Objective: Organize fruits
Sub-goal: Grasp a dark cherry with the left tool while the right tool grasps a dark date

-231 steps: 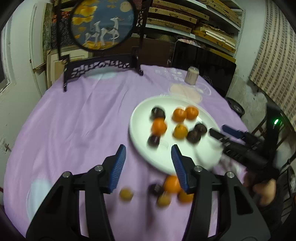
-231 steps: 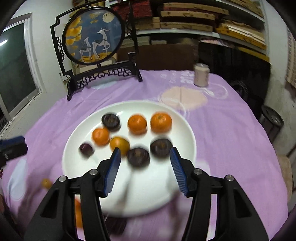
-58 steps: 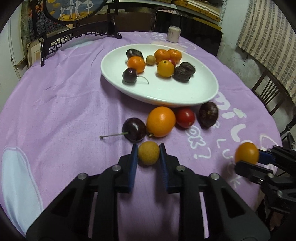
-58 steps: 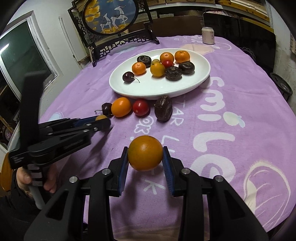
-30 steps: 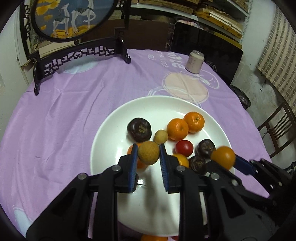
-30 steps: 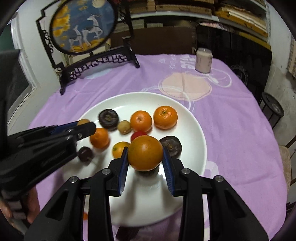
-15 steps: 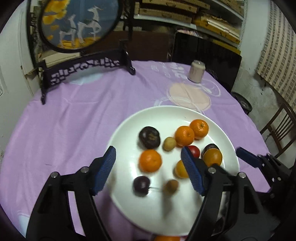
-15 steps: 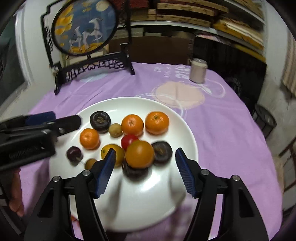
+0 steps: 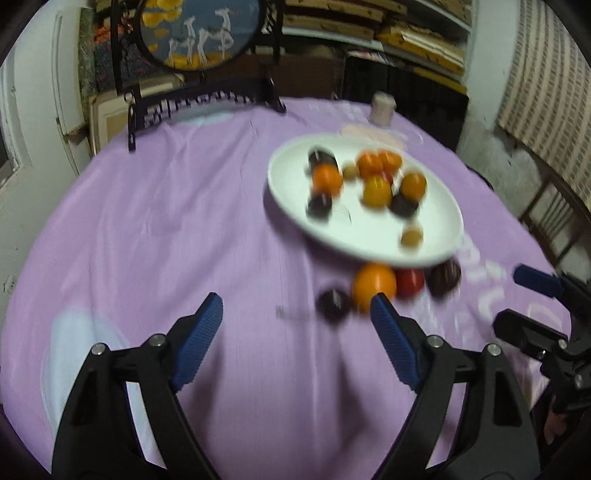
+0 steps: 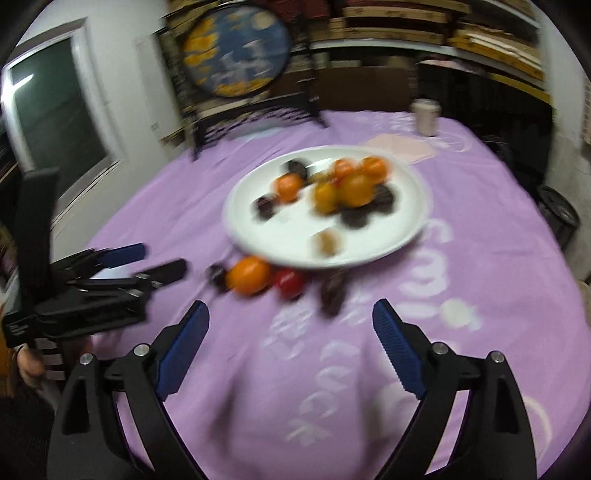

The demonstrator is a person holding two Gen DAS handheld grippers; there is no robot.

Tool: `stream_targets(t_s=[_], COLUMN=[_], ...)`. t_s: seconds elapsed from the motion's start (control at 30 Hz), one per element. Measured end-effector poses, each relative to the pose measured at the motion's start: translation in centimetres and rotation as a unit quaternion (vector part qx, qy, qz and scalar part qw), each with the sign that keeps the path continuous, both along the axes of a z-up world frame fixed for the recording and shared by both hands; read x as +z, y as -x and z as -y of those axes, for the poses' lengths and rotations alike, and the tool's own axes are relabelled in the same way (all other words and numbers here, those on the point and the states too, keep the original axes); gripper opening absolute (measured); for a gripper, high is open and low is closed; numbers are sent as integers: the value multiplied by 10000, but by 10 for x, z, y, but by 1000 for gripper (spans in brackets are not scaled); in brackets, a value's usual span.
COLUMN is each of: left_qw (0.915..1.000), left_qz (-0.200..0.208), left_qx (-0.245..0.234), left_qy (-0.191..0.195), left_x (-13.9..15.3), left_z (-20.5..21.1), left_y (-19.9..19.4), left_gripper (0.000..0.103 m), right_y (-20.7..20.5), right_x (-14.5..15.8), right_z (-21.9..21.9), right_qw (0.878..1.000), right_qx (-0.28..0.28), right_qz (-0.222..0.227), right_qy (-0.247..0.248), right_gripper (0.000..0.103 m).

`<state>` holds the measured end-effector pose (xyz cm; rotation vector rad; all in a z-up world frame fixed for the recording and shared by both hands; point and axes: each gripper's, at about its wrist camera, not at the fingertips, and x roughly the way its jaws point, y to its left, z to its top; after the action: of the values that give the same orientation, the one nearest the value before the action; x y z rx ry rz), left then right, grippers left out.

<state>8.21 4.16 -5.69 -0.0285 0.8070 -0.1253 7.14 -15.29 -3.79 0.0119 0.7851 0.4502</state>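
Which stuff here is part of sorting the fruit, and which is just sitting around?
Part of the job:
white plate
orange, red fruit and two dark fruits on the cloth

Just sitting around:
round deer screen
beige cup
purple tablecloth

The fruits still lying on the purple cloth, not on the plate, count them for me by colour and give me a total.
Orange: 1, the orange fruit
Red: 1, the red fruit
Dark: 2, the dark cherry and the dark oval fruit
Total: 4, all beside the white plate
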Motion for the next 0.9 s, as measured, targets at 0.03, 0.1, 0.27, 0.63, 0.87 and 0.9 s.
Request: stream_targets(t_s=[0.03, 0.1, 0.27, 0.63, 0.87, 0.9], left_qw=[10000, 10000, 9999, 9998, 9980, 9977], left_qz=[-21, -29, -24, -106, -294, -330], left_qx=[-27, -26, 118, -170, -421, -455], left_qy=[-14, -44, 96, 98, -369, -379], left_x=[-3, -6, -6, -9, -24, -26], left_z=[-1, -4, -21, -10, 14, 16], left_y=[5, 14, 29, 28, -11, -17], left_gripper=[84, 84, 84, 84, 84, 84], right_y=[3, 4, -6, -61, -17, -13], right_x=[-3, -8, -19, -49, -32, -32], right_z=[-8, -20, -19, -2, 15, 18], right_qw=[9999, 9995, 9950, 9938, 9968, 9968], right_qx=[171, 264, -447, -775, -517, -511], right_qz=[1, 58, 344, -542, -565, -589], right_qy=[24, 151, 825, 578, 215, 178], right_gripper=[90, 90, 90, 25, 26, 26])
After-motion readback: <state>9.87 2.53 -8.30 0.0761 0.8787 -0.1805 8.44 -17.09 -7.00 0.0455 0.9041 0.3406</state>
